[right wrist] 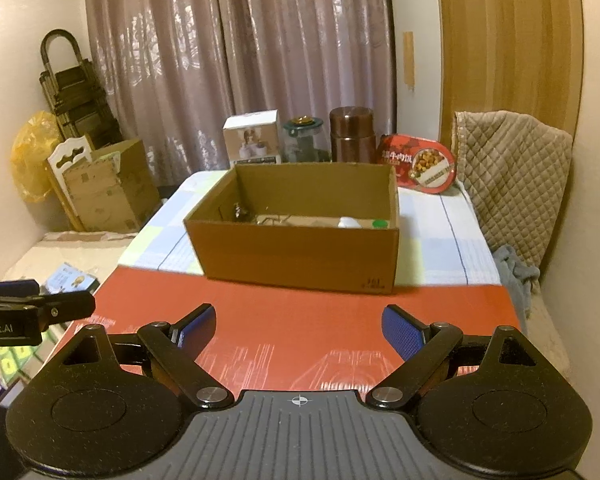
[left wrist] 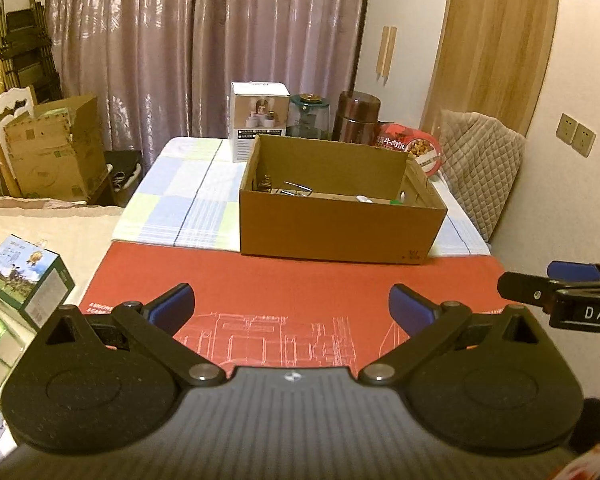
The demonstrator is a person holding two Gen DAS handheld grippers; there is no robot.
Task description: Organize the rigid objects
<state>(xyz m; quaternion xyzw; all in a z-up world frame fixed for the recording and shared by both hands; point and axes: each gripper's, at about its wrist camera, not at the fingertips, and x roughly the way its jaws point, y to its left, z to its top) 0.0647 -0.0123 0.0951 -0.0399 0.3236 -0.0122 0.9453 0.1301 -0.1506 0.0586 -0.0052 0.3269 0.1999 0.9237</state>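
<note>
An open cardboard box (left wrist: 340,220) stands at the far edge of the red mat (left wrist: 300,280); it also shows in the right wrist view (right wrist: 296,256). Inside lie small metal parts (left wrist: 296,189), a white item (right wrist: 349,222) and a green cap (right wrist: 379,223). My left gripper (left wrist: 292,309) is open and empty above the mat. My right gripper (right wrist: 298,330) is open and empty above the mat (right wrist: 300,312). Each gripper shows at the edge of the other's view.
Behind the box stand a white carton (left wrist: 259,120), a glass jar (left wrist: 309,116), a brown canister (left wrist: 356,116) and a red food bowl (left wrist: 414,148). A quilted cushion (right wrist: 512,176) leans at the right. Small cartons (left wrist: 24,284) lie at the left. Cardboard boxes (left wrist: 52,148) stand far left.
</note>
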